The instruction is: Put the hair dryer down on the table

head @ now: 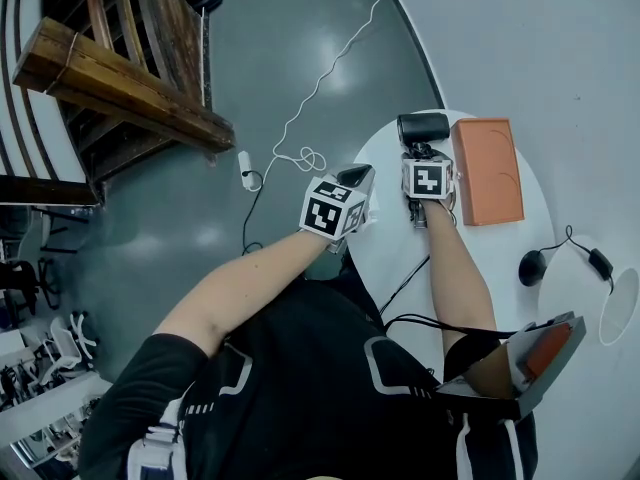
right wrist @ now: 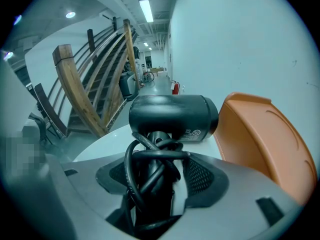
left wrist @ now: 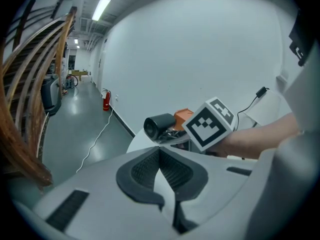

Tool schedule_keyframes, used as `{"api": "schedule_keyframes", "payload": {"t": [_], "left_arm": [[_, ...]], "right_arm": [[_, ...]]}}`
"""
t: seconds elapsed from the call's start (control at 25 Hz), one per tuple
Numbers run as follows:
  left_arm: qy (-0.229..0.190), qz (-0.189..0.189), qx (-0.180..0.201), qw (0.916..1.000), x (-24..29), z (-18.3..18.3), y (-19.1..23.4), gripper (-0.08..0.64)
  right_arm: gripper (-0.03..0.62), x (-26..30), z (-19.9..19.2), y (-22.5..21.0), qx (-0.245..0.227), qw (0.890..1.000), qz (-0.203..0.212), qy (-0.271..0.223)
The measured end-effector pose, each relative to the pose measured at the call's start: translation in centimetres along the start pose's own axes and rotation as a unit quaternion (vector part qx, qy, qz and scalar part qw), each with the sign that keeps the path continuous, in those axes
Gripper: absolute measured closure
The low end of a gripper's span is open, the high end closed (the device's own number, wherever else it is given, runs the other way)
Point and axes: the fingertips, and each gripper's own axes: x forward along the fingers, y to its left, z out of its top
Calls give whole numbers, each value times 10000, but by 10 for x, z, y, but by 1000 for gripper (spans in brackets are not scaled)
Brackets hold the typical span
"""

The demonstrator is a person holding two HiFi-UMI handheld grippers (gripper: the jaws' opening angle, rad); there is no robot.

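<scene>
The black hair dryer is over the far edge of the round white table, its barrel lying crosswise. My right gripper is shut on its handle, around which the black cord is wound. In the right gripper view the handle and cord fill the space between the pads, below the barrel. I cannot tell whether the dryer touches the tabletop. My left gripper hovers at the table's left edge, shut and empty. The left gripper view shows the dryer ahead of the closed left gripper.
An orange tray lies just right of the dryer. A small black device with a cable, a white disc and an open box are nearer me on the table. A white cord runs across the grey floor, and wooden stairs stand on the left.
</scene>
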Motion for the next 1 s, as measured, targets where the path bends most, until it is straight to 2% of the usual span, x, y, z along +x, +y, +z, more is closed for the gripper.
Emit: {"api": "schedule_keyframes", "payload": {"t": [0.16, 0.32, 0.52, 0.68, 1.0], "left_arm": [[-78, -167, 180, 9997, -12, 6, -5, 560], [-152, -248, 74, 9995, -22, 8, -2, 560], [-126, -550, 35, 9984, -34, 3, -9, 560], [-257, -656, 78, 9975, -41, 8, -12, 560], [-587, -999, 456, 9922, -56, 32, -32, 560]], "right_arm": [[317, -3, 3, 2, -12, 10000, -4, 36], [264, -4, 0, 8, 39, 9996, 235, 144], [236, -19, 3, 2, -7, 9999, 80, 112], [236, -40, 12, 6, -81, 9999, 23, -82], [238, -101, 40, 28, -249, 9976, 47, -640]]}}
